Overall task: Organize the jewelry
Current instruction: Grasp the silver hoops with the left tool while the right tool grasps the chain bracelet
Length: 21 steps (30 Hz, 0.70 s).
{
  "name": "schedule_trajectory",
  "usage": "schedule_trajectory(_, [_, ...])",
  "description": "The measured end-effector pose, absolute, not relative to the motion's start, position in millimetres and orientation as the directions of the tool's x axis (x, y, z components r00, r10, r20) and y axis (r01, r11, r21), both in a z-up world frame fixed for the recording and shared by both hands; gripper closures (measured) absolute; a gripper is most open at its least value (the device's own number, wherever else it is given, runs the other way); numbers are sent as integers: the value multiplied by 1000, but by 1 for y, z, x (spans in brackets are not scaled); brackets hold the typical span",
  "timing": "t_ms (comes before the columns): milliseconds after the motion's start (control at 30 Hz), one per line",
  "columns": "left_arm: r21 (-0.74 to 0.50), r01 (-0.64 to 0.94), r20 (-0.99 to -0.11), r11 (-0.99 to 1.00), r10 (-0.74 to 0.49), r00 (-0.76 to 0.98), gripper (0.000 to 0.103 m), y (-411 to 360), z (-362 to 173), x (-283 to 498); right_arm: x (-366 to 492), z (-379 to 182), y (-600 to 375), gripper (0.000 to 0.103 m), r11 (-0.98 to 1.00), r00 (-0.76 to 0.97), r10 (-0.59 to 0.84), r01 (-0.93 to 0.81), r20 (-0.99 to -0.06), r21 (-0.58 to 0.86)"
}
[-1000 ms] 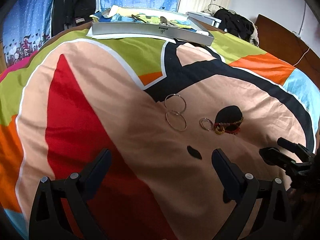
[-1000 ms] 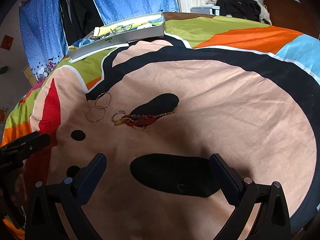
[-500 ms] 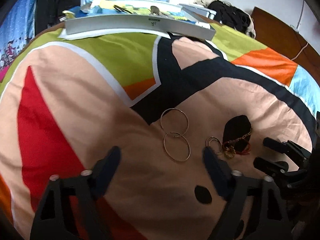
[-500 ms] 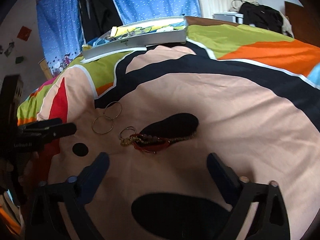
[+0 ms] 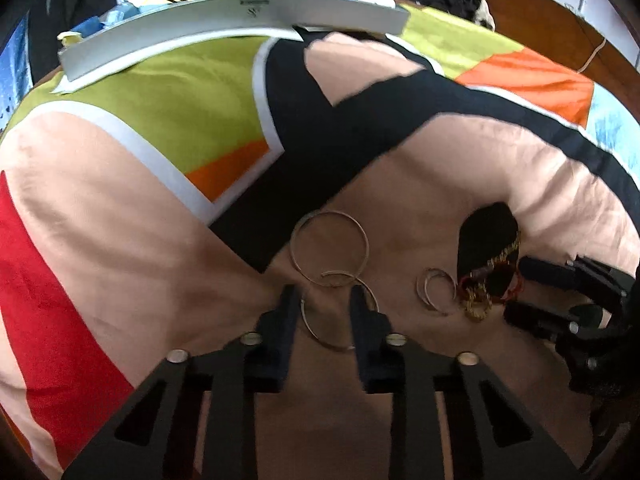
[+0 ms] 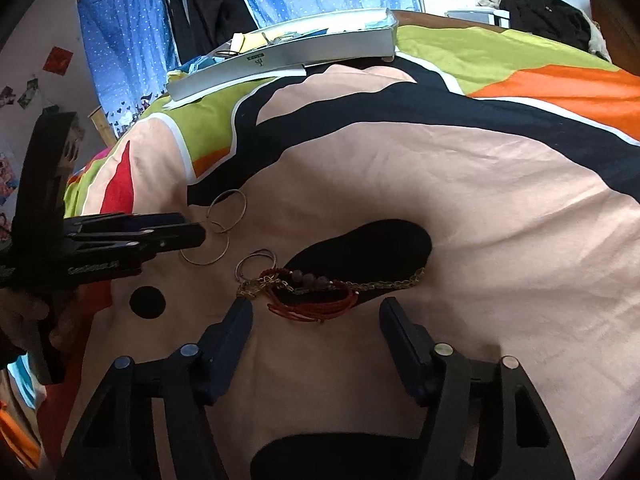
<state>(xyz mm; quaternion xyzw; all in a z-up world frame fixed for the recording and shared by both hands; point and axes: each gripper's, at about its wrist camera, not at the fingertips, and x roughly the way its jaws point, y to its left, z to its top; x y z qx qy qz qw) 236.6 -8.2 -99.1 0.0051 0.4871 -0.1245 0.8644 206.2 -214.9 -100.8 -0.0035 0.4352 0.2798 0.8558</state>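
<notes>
Two large silver hoops lie overlapping on the bedspread: the far hoop (image 5: 329,249) and the near hoop (image 5: 320,330). My left gripper (image 5: 324,300) has its jaws narrowed around the near hoop, one finger on each side, apart from the wire. In the right wrist view the left gripper (image 6: 196,236) sits over the near hoop (image 6: 205,258). A small silver ring pair (image 5: 436,290) lies beside a gold chain and red cord bracelet (image 6: 312,296). My right gripper (image 6: 316,312) is open just in front of the bracelet.
A long grey jewelry tray (image 5: 224,20) with mixed items stands at the far edge of the bed, also in the right wrist view (image 6: 280,60). Dark clothes (image 6: 544,16) lie at the far right. Blue curtains hang behind.
My left gripper moved forward and down onto the near hoop and its jaws narrowed. My right gripper moved closer to the bracelet and stayed open.
</notes>
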Motion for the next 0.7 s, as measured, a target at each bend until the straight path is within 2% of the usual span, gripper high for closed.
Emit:
schedule_trajectory(33, [-107, 231, -850, 967, -210, 483, 94, -11, -102, 236, 207, -101, -214, 46, 843, 463, 477, -482, -747, 239])
schedule_trajectory(133, [-101, 252, -857, 963, -212, 469, 101, -16, -105, 231, 207, -102, -215, 52, 844, 463, 477, -478, -747, 243])
schedule_trajectory(233, [-125, 247, -857, 961, -230, 462, 102, -15, -104, 224, 207, -104, -214, 61, 845, 457, 475, -477, -752, 243])
schedule_trajectory(400, [-142, 222, -852, 965, -233, 468, 103, -13, -99, 212, 205, -105, -210, 64, 845, 453, 464, -483, -761, 228])
schedule_trajectory(567, [-146, 206, -843, 968, -231, 485, 103, -12, -88, 196, 205, -106, -208, 80, 837, 434, 479, -488, -763, 248])
schedule_trajectory(633, [-149, 204, -839, 967, -233, 491, 103, -11, -83, 190, 204, -105, -208, 90, 834, 435, 488, -488, -757, 257])
schedule_trajectory(700, [-152, 208, -836, 966, -238, 494, 103, -11, -79, 182, 202, -104, -208, 93, 835, 442, 487, -488, -753, 254])
